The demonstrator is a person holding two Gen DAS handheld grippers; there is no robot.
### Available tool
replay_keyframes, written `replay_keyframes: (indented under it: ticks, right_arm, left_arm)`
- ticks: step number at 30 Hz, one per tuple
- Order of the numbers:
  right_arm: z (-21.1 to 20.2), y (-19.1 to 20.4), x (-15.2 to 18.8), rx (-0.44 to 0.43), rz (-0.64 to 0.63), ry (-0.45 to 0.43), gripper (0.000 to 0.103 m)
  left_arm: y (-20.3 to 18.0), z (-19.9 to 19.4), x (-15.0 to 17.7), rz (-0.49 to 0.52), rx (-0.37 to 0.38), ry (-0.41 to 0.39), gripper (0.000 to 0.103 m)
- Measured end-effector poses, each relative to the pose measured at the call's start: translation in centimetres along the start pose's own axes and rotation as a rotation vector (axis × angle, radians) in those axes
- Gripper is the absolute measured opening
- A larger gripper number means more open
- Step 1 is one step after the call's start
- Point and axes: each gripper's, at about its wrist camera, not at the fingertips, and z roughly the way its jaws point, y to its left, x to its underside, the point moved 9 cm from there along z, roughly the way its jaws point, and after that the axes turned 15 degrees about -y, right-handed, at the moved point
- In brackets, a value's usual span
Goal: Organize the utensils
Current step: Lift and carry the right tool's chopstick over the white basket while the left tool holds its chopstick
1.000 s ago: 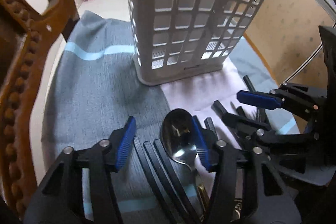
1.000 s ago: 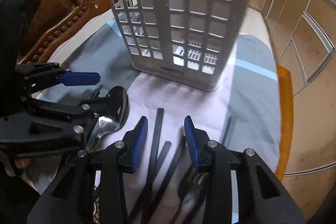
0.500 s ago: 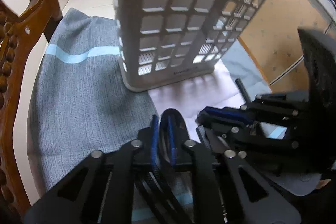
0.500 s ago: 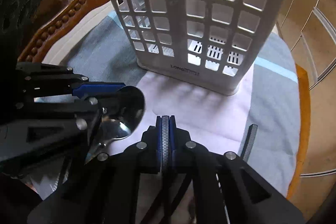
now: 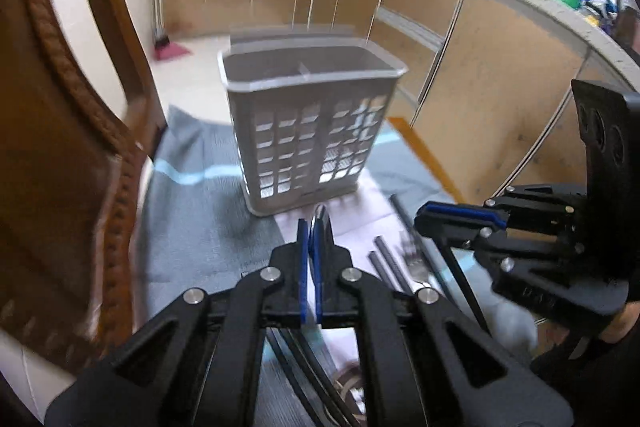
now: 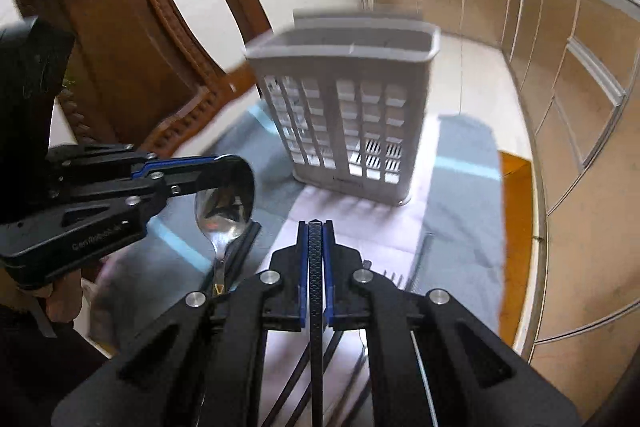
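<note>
Since a moment earlier both claws had risen, so the grey slotted caddy (image 5: 312,131) showed its open, divided top rather than only its wall; it stood on the cloth-covered worktop (image 5: 208,227). The left claw (image 5: 310,247) was clamped on a shiny spoon (image 6: 224,203), bowl forward. The right claw (image 6: 315,259) was closed on a black chopstick (image 6: 315,307), level beside it.

Both grippers were matte black plastic with cut-out linkages — the left gripper (image 5: 311,247) and right gripper (image 6: 315,247) alike. Blue ribbed pads (image 6: 303,267) lined the fingers, silver screws (image 5: 194,295) dotted the joints — faint grey lettering marked one side.
</note>
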Motion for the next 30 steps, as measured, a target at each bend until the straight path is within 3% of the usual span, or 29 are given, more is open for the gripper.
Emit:
replay_keyframes:
  ticks: [9, 15, 20, 30]
  right_arm:
    - [-14.7, 1.6, -1.8, 0.044, 0.055, -0.246, 0.007]
    - [-21.9, 3.9, -3.9, 0.056, 0.066, -0.387, 0.007]
    - [-26.3, 6.1, -6.1, 0.066, 0.022, -0.483, 0.007]
    - [-29.6, 8.2, -5.7, 0.076, -0.016, -0.493, 0.007]
  left_arm:
    - [-3.8, -14.4, -2.0, 0.004, -0.053, -0.235, 0.003]
    - [-5.5, -21.3, -2.6, 0.029, -0.126, -0.362, 0.003]
    - [-6.2, -25.1, -3.4, 0.041, -0.151, -0.409, 0.003]
    - [-5.9, -29.0, -3.8, 0.016, -0.203, -0.411, 0.003]
